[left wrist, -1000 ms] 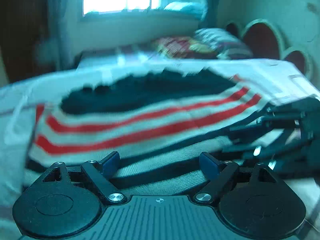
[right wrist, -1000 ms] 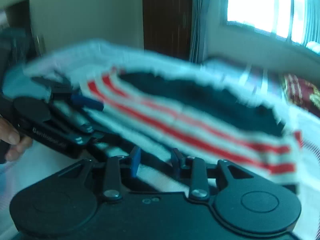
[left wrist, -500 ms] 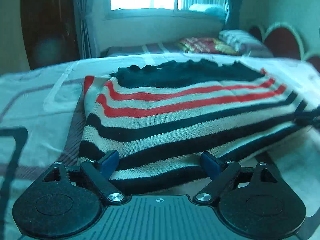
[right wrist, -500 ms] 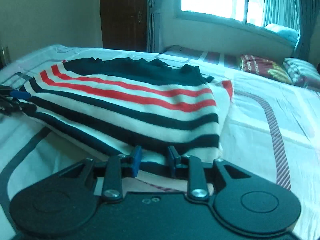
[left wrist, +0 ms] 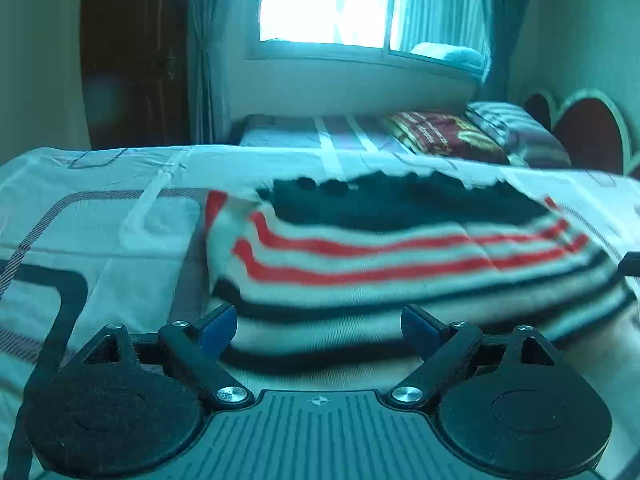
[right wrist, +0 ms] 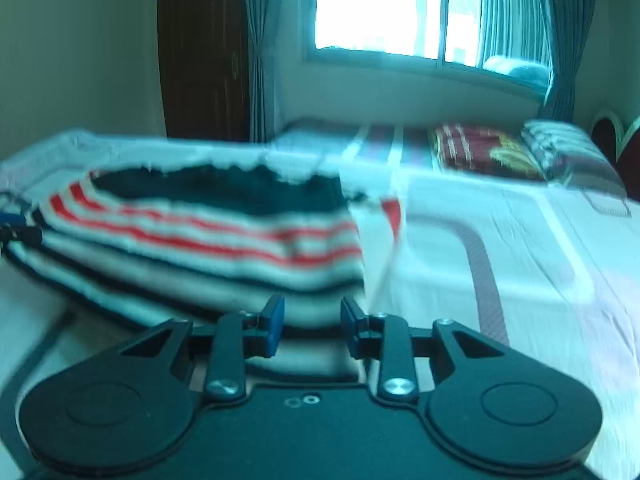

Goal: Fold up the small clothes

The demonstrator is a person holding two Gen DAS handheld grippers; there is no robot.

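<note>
A striped knit sweater (left wrist: 400, 264) lies across the middle of the left wrist view, on a bed (left wrist: 100, 220) covered with a pale sheet printed with dark rounded lines. The sweater shows a dark navy band along its far edge, two red stripes below that, then white and dark stripes toward the camera. Its nearest edge sits just ahead of the left gripper (left wrist: 320, 326), at the bottom centre of the frame. The blue-padded fingers (left wrist: 218, 326) of this gripper are spread wide, and nothing is between them; the cloth lies beyond the tips. The picture is somewhat blurred, so whether the tips touch the fabric cannot be told.

In the right wrist view the same sweater (right wrist: 192, 228) fills the left and centre of the frame, folded over on itself so that an upper layer sits on a lower one, with a red-tipped corner hanging at its right end. The right gripper (right wrist: 312, 320) is at bottom centre, its blue fingers (right wrist: 274, 324) set a narrow gap apart with the near edge of the sweater right in front of them; the blur leaves it unclear whether they pinch any cloth. At the far left edge of this frame a dark bit of the other gripper shows beside the sweater.

Behind, in both views, are a bright window (left wrist: 328, 0) with curtains, a dark wooden door (right wrist: 200, 48) at upper left, and patterned pillows (left wrist: 444, 134) at the right.
</note>
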